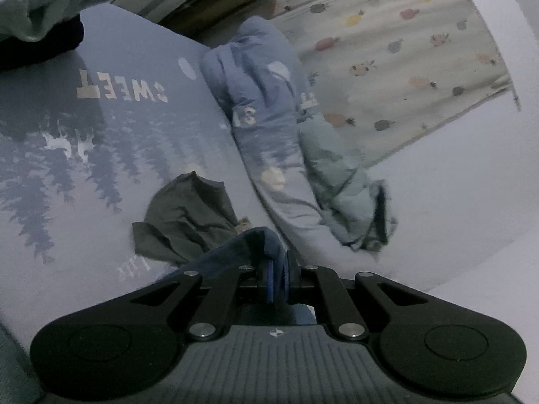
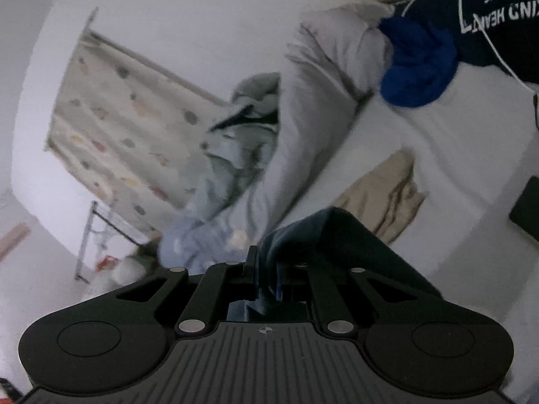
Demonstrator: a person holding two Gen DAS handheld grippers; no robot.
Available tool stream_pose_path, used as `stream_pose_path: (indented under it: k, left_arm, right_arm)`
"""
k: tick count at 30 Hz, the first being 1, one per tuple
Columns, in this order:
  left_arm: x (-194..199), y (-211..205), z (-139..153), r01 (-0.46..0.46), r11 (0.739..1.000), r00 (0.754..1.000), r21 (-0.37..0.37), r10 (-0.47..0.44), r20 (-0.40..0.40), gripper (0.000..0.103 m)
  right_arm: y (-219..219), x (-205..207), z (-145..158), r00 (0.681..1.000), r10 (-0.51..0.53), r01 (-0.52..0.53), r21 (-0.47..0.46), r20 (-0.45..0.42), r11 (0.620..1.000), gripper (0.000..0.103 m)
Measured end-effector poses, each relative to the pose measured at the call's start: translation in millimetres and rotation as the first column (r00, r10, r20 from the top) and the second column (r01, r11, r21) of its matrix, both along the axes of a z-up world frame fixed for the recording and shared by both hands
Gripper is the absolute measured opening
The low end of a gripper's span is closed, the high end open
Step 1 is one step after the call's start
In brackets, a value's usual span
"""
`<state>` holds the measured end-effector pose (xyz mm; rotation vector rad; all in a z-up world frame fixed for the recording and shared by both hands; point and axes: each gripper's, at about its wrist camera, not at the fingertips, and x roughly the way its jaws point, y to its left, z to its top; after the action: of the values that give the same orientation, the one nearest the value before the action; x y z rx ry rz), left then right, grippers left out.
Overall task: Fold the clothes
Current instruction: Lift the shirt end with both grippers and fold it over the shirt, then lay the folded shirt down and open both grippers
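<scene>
My left gripper (image 1: 278,277) is shut on a fold of dark blue cloth (image 1: 246,247) that bunches over its fingers. My right gripper (image 2: 266,279) is shut on a dark blue garment (image 2: 340,245) that drapes over its right side. Both hold the cloth above a bed. A grey-green garment (image 1: 188,215) lies crumpled on the printed bedsheet (image 1: 111,141) just beyond the left gripper. A beige garment (image 2: 387,195) lies on the white sheet (image 2: 454,155) beyond the right gripper.
A rolled blue quilt (image 1: 262,101) and a pale green jacket (image 1: 340,181) lie across the bed. A bright blue garment (image 2: 417,67) and a navy printed shirt (image 2: 498,17) sit at the far right. A patterned curtain (image 1: 404,50) hangs behind. A black flat object (image 2: 527,202) lies at the right edge.
</scene>
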<state>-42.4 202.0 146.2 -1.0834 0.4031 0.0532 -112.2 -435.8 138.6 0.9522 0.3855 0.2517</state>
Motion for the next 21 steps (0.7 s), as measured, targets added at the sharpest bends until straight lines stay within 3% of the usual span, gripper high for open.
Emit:
stream_pose_path:
  k: [9,17,21]
  left_arm:
    - [94.3,0.5,-9.4,0.019,0.999,0.997,0.046,-0.016,-0.071,0.009]
    - [187.2,-2.6,-85.2,0.046,0.995,0.957,0.083,-0.020,-0.290,0.009]
    - [214.8,0.8,-117.2,0.073,0.991,0.932,0.108,-0.030,-0.362,0.010]
  right_arm:
    - [-0.6,93.4,-18.3,0.998,0.014,-0.016,-0.030,-0.063,0.999,0.010]
    - [8.4,211.2,-103.1,0.951,0.042,-0.069,-0.077,-0.308,0.995,0.011]
    - [12.0,248.2,-139.2,0.918,0.056,-0.089,-0.065,-0.393,0.994,0.011]
